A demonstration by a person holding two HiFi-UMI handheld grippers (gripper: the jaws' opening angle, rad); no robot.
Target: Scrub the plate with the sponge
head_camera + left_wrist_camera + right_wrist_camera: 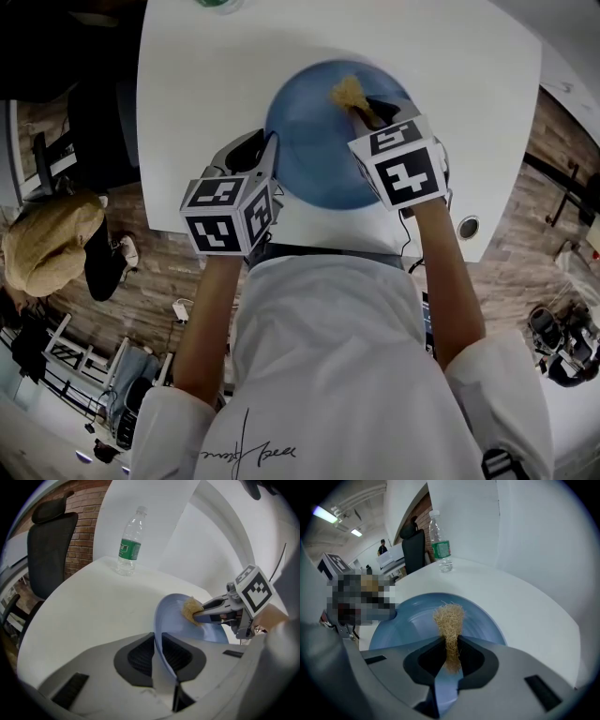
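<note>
The plate [314,141] is blue on a white table [469,84]. Toward its twelve o'clock, the sponge [350,92] is straw-tan. The bottle [130,543] is clear with a green label.

Brick wall [86,534] — black chair [49,550], wooden floor [141,281]

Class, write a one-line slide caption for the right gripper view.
Right gripper clamps a tan sponge against a blue plate on a white table, water bottle behind.
</note>
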